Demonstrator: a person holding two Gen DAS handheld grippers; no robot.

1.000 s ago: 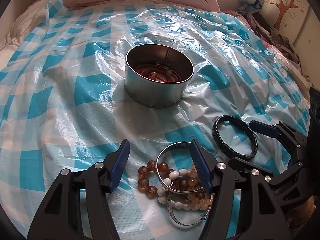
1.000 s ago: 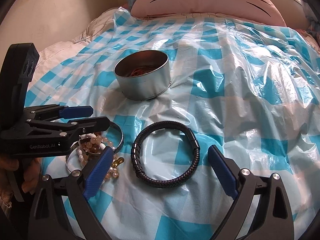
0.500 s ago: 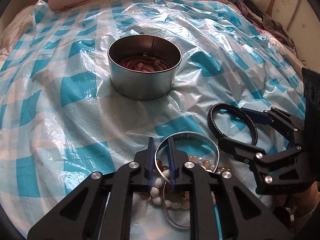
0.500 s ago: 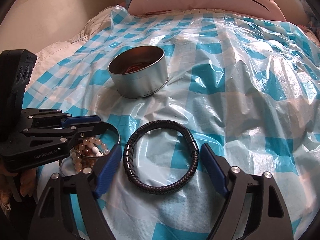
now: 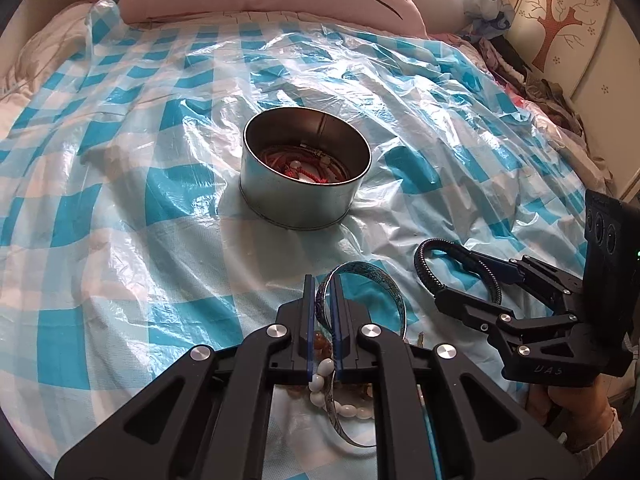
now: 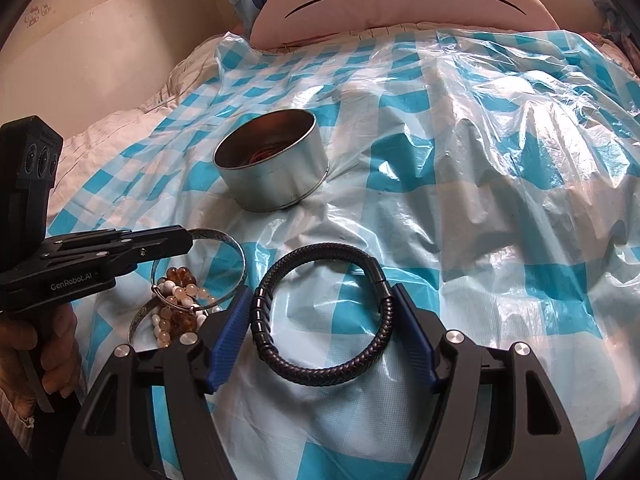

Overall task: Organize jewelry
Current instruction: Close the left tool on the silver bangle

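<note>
Right wrist view shows the braided black bracelet (image 6: 320, 312) lying on the checked plastic sheet (image 6: 480, 200) near the round tin (image 6: 276, 184), light and springy, the right gripper (image 6: 320, 332) closing across it, pads barely touching, while the left gripper (image 5: 322, 320) pinches the thin, slippery metal bangle (image 5: 384, 284).

The near part of the silver bangle (image 5: 394, 298) disappears under the left gripper (image 5: 322, 320), whose linkage also covers most of the bead strands (image 5: 340, 402) below its pads. The tin (image 6: 272, 168), well beyond both claws, hides most of its contents behind its near wall; only a red tangle shows, too small to tell piece by piece. The right gripper (image 6: 322, 320) straddles the black braided bracelet (image 6: 320, 372); whether its pads touch the band cannot be told. The hand (image 6: 38, 356) holding the left gripper is cut by the picture's edge.
</note>
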